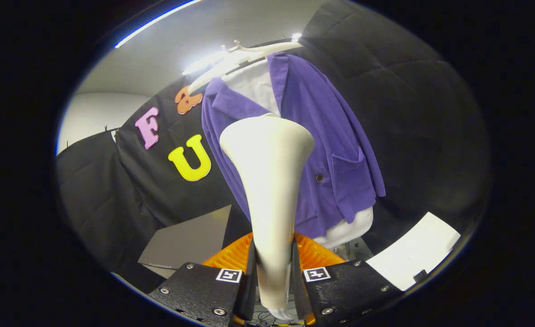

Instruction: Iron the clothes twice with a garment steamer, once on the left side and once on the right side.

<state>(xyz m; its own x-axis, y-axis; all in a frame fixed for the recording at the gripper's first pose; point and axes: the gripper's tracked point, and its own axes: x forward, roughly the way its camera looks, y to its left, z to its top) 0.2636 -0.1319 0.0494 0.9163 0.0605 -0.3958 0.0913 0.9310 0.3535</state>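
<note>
The lower end of the garment steamer (269, 181) runs down past the fingers and is cut off from sight, and its broad head, seen from behind, hides the middle of the purple jacket (322, 141), so whether the head touches the cloth cannot be told. The jacket's left sleeve and part of its left front lie behind the steamer. The hem and the bottom of the white shirt (349, 229) beneath it are partly screened by the gripper's body.

The steamer is smooth, cream-white plastic: a slim handle that flares upward into a wide, flat, trumpet-like head. The jacket is ribbed, corduroy-looking fabric with a notched collar, a patch pocket and a dark button; it hangs open over the white shirt on a pale hanger (245, 56). Behind it is quilted black cloth.

The gripper (273, 268) is closed narrowly on the steamer's handle, both fingers pressing its sides. The jacket hangs beyond the fingers, straight ahead and slightly to the right of the steamer's head, its collar above the head's top edge. A white sheet (415, 250) lies to the right, below the jacket.
</note>
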